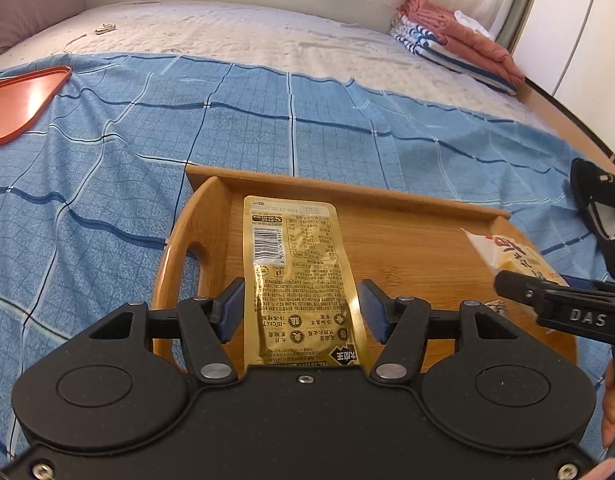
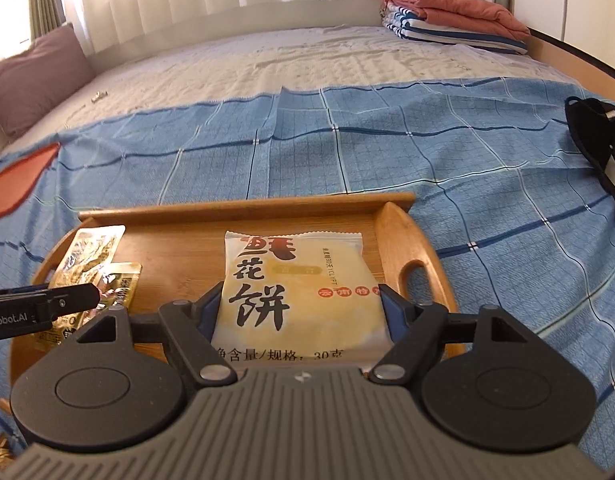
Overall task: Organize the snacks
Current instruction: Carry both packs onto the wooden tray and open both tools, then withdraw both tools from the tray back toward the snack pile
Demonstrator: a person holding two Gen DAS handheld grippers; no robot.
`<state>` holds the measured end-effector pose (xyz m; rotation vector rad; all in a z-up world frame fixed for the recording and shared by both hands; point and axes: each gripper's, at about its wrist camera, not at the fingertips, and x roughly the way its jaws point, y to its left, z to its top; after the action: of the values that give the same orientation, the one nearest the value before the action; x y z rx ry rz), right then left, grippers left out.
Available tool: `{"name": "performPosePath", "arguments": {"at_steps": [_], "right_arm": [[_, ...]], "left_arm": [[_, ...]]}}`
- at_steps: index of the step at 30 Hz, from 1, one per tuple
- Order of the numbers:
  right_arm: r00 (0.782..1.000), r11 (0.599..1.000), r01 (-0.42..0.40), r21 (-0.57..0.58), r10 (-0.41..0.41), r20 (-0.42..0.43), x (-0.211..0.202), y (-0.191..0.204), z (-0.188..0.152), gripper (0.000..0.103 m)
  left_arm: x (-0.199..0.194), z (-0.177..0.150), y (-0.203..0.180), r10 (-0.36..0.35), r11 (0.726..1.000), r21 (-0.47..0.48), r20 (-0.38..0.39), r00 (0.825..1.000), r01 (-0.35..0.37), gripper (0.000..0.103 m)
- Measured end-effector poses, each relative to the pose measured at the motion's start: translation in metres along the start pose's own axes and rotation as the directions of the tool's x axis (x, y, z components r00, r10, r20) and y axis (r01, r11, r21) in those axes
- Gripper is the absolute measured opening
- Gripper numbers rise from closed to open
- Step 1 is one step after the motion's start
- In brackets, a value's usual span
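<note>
Quick tally, as counted across both wrist views. One wooden tray [image 2: 391, 200] is seen on one blue checked blanket [image 2: 427, 140]. Snack packets: three are counted in total, namely one white pastry packet [image 2: 295, 288] and two gold packets; one gold pouch [image 1: 299, 280] is shown back side up, and a second gold packet [image 2: 95, 252] is spotted beside it in the right view. One orange tray [image 1: 19, 104] is seen off to the side. One pillow [image 2: 31, 80], one stack of folded bedding [image 2: 451, 20], one black bag [image 1: 599, 216]. Two grippers are counted: left gripper [image 1: 301, 308], right gripper [image 2: 301, 308].
</note>
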<state>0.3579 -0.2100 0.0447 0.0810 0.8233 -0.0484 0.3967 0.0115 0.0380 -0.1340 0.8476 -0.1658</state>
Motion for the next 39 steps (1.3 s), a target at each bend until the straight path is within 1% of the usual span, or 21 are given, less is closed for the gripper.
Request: {"name": "performPosePath", "arguments": {"at_steps": [5,13,24,25,26,28,29,31,33,39], "right_arm": [[1.0,1.0,0.02,-0.018,-0.02,0.001,0.015,0.009,-0.004,0.077],[1.0,0.998,0.029,-0.056,-0.028,0.011,0.025,0.018,-0.007,0.077],[1.0,0.999,0.02,-0.048,-0.019,0.009,0.029,0.018,-0.009,0.078],[1.0,0.999,0.016,-0.044,-0.016,0.013,0.029,0.018,-0.009,0.08],[1.0,0.999,0.014,-0.038,-0.014,0.017,0.027,0.017,-0.009,0.085],[1.0,1.0,0.008,-0.028,-0.007,0.028,0.023,0.016,-0.009,0.086],[0.999,1.0,0.001,-0.023,0.0,0.033,0.02,0.015,-0.009,0.088],[0.999,1.0,-0.002,-0.02,0.003,0.047,0.011,0.015,-0.007,0.089],[0.998,1.0,-0.005,-0.022,0.006,0.064,0.001,0.015,-0.004,0.09],[0.993,1.0,-0.022,-0.013,0.023,0.117,-0.041,0.012,-0.001,0.092]], "left_arm": [[0.012,-0.002,0.002,-0.005,1.0,-0.002,-0.009,1.0,0.005,0.058],[0.019,-0.007,0.004,0.016,1.0,0.026,-0.006,1.0,-0.016,0.058],[0.019,-0.009,0.002,0.026,0.999,0.047,0.002,1.0,-0.026,0.059],[0.019,-0.009,0.002,0.027,0.999,0.045,0.0,1.0,-0.027,0.061],[0.018,-0.009,0.001,0.028,0.999,0.042,-0.003,1.0,-0.027,0.063],[0.014,-0.008,0.001,0.018,0.999,0.037,0.001,1.0,-0.018,0.08],[0.01,-0.008,0.001,0.01,0.999,0.038,0.011,1.0,-0.011,0.083],[0.001,-0.008,-0.001,0.008,0.999,0.049,0.031,0.999,-0.009,0.084],[-0.01,-0.007,-0.004,0.021,0.998,0.064,0.045,0.999,-0.024,0.087],[-0.054,-0.012,-0.01,0.022,0.994,0.108,0.094,0.995,-0.032,0.089]]}}
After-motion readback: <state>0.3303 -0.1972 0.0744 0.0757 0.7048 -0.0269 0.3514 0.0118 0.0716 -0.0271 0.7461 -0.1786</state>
